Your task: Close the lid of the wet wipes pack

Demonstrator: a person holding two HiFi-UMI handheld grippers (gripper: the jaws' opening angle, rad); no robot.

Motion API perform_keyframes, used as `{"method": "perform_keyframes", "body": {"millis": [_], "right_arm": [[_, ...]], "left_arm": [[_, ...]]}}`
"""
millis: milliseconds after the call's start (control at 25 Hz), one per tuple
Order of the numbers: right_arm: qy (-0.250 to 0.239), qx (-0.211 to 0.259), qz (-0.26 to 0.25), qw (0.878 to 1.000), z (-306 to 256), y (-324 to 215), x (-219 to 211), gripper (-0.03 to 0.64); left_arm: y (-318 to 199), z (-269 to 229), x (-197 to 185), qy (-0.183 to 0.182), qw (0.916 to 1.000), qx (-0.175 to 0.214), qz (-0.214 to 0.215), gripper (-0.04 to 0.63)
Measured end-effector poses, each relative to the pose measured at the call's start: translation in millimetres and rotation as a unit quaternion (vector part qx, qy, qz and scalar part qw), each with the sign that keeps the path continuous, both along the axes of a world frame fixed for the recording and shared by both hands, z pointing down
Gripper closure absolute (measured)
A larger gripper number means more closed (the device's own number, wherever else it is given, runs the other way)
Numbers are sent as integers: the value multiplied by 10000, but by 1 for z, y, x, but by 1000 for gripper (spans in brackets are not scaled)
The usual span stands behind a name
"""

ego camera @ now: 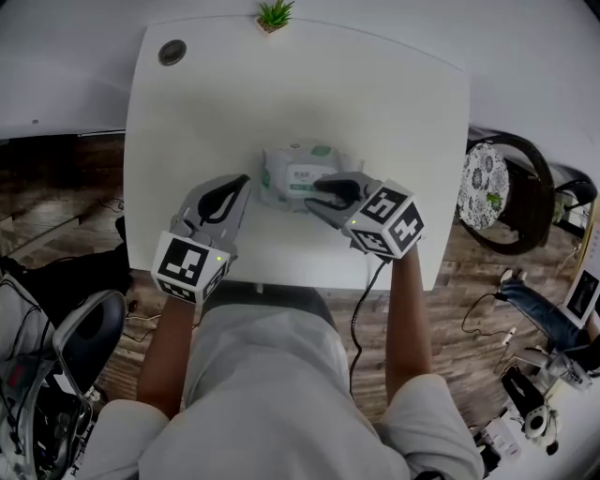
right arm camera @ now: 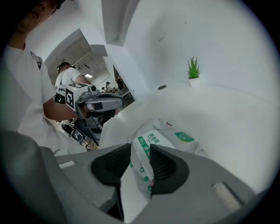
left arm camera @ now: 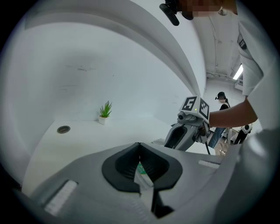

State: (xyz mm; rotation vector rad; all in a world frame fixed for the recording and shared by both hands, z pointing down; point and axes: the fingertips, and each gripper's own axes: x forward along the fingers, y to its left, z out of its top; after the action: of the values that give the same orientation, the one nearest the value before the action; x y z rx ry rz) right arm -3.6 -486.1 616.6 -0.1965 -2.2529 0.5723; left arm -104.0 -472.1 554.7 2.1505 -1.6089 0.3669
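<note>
1. Table [ego camera: 412, 112]: white, square, rounded corners.
2. Plant [ego camera: 275, 14]: small, green, spiky, in a pale pot. Upright at the table's far edge, near the middle.
3. Grommet [ego camera: 172, 52]: dark, round, set into the tabletop at the far-left corner, well apart from the plant.
4. Chair [ego camera: 527, 202]: dark curved frame, right of the table. A flower-patterned cushion [ego camera: 482, 186] rests on it.
5. Floor [ego camera: 56, 187]: wood planks. A thin cable [ego camera: 487, 302] loops on it to the right.
6. Black seat [ego camera: 89, 328]: near left, below the table's corner.
7. Leg [ego camera: 536, 309]: blue trousers, stretched out at far right.
8. Bystander [left arm camera: 223, 99]: dark cap, standing in the background.
</note>
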Motion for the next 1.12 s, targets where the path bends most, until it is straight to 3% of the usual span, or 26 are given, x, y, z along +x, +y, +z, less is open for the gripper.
{"method": "perform_keyframes", "body": {"millis": [400,1120], "right_arm": [[473,396,165,9980,19,4,0,477],[425,770,582,9944,15,2,1,500]], "left_arm": [[11,1,6,18,9999,14,105,597],[21,-13,11,-11,9997,142,173,597]]}}
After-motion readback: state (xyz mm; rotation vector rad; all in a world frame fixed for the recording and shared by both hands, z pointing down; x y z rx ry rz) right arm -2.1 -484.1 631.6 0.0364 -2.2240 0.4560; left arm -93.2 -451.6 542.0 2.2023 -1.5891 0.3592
